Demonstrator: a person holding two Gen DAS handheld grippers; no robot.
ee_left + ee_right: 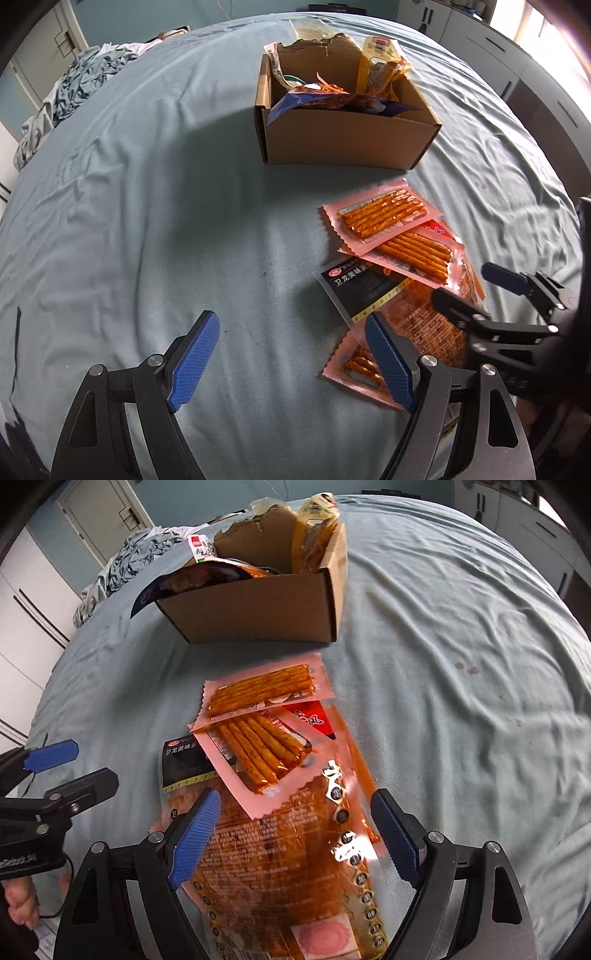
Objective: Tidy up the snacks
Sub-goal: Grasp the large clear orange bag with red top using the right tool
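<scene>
Snack packets lie overlapped on the bed just before the cardboard box; both the right hand-held gripper and left hand-held gripper are spread and empty, so closing on the slick stack risks dragging neighbouring packets.

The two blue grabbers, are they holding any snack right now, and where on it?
No, nothing is held. The left gripper is open above the bedsheet. The right gripper is open over the big orange packet, not pinching it.
</scene>
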